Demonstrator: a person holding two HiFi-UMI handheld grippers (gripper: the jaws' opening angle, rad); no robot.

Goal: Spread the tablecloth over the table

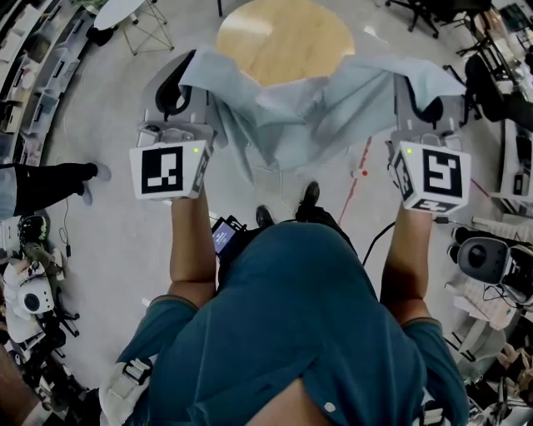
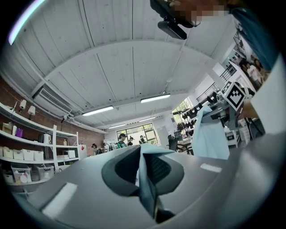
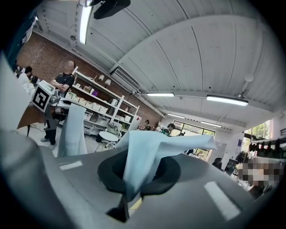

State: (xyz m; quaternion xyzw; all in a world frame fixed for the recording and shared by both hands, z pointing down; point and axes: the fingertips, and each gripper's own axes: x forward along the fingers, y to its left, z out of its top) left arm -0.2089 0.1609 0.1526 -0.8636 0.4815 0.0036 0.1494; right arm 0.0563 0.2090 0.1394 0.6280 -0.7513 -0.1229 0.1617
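Observation:
A light blue tablecloth [image 1: 308, 108] hangs slack between my two grippers, in front of and partly over the near edge of a round wooden table [image 1: 283, 37]. My left gripper [image 1: 193, 65] is shut on the cloth's left corner. In the left gripper view the fabric [image 2: 145, 176] is pinched between the closed jaws [image 2: 149, 197]. My right gripper [image 1: 433, 81] is shut on the right corner, and in the right gripper view the cloth [image 3: 147, 152] bunches out of its jaws [image 3: 128, 190]. Both grippers are held about level, side by side. Most of the tabletop shows bare.
A white folding table [image 1: 125, 12] stands at the far left and an office chair [image 1: 425, 12] at the far right. A bystander's leg [image 1: 50, 183] is at the left. Equipment and cables [image 1: 491, 258] crowd the right floor. Shelves [image 3: 96, 107] line a brick wall.

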